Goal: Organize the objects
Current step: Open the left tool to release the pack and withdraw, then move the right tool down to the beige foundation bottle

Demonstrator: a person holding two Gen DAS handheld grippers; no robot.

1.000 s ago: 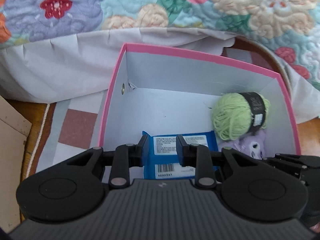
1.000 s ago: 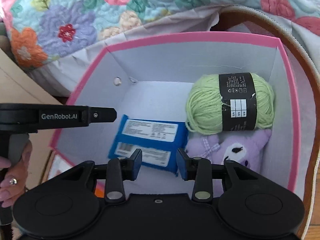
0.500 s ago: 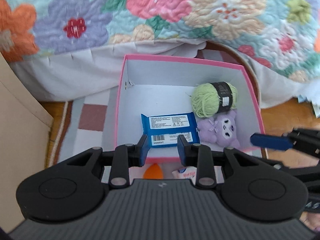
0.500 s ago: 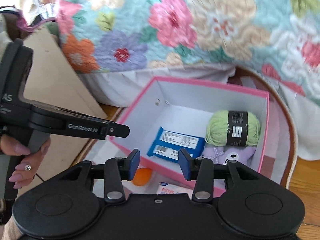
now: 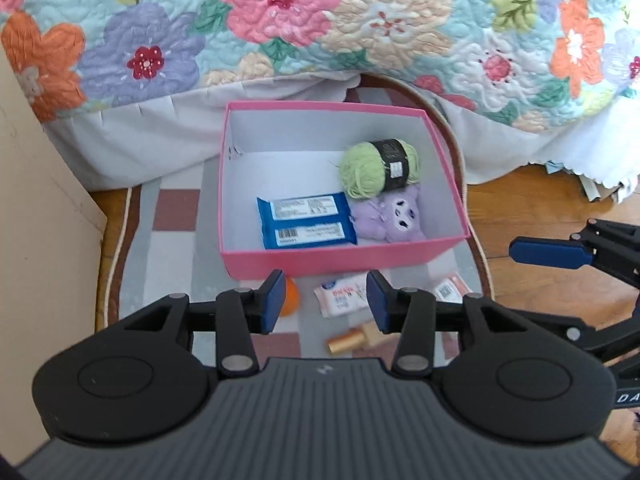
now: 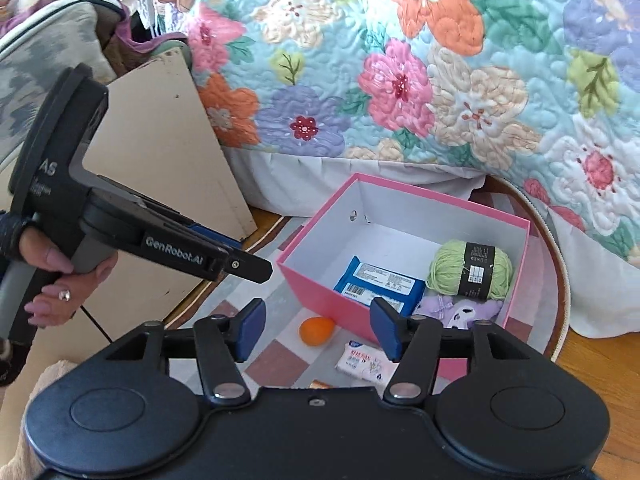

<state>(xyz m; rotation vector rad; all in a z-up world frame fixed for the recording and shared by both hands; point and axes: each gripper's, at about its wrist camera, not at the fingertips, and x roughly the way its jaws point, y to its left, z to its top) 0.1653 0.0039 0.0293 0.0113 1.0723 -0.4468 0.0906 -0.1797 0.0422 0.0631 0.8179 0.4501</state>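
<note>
A pink box point(image 5: 336, 258) point(image 6: 312, 280) sits on a checked rug and holds a blue packet point(image 5: 306, 221) point(image 6: 378, 284), a green yarn ball point(image 5: 378, 168) point(image 6: 468, 266) and a purple plush toy point(image 5: 390, 218) point(image 6: 460, 310). In front of the box lie an orange egg-shaped thing point(image 5: 290, 300) point(image 6: 317, 330), a white-pink packet point(image 5: 342, 294) point(image 6: 366, 362), a gold cylinder point(image 5: 350, 340) and a small pink-white packet point(image 5: 452, 288). My left gripper point(image 5: 322, 302) is open and empty above these loose things. My right gripper point(image 6: 318, 330) is open and empty, to the right of the left one.
A bed with a flowered quilt point(image 5: 320, 28) and white skirt stands behind the box. A beige board point(image 5: 36, 208) point(image 6: 160, 152) leans at the left. The rug point(image 5: 168, 216) lies on a wooden floor point(image 5: 532, 200).
Both grippers have pulled back and up from inside the box and opened wider. The blue packet stays in the box. The loose things in front of the box have come into view.
</note>
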